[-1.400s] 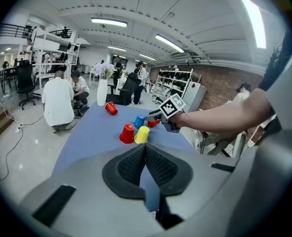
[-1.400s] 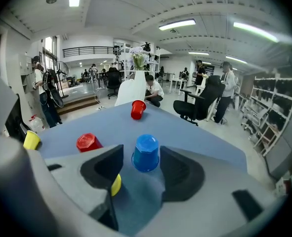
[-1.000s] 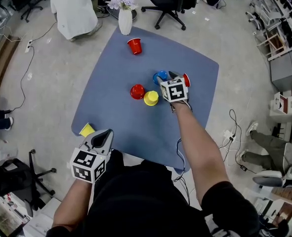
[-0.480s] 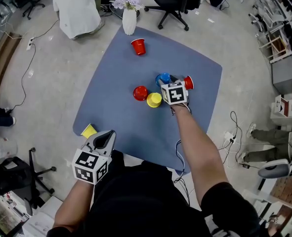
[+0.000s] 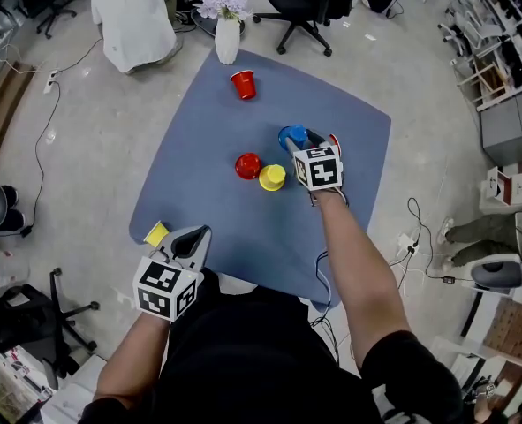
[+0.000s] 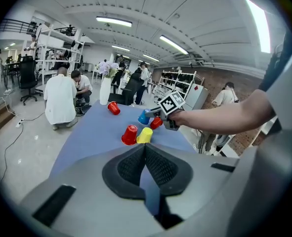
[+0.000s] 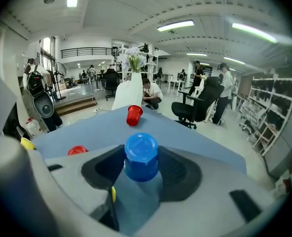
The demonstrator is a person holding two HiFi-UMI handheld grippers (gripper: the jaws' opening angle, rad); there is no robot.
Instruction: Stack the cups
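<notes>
An upside-down blue cup [image 7: 141, 157] stands between the jaws of my right gripper [image 7: 142, 169], which are closing around it; I see no firm squeeze. In the head view this blue cup [image 5: 291, 137] is mid-table, just ahead of my right gripper [image 5: 306, 138]. A red cup [image 5: 334, 141] lies just right of the gripper. An upturned red cup [image 5: 247, 165] and a yellow cup [image 5: 272, 177] stand side by side to its left. Another red cup [image 5: 243, 84] stands far back. My left gripper [image 5: 192, 239] is shut and empty at the table's near edge.
The blue table [image 5: 208, 210] has a yellow cup [image 5: 156, 233] at its near left edge and a white vase of flowers [image 5: 226, 38] at its far corner. Office chairs, cables and people are on the floor around it.
My right gripper has stayed at the blue cup, shifting only slightly. The left gripper has not moved from the near edge.
</notes>
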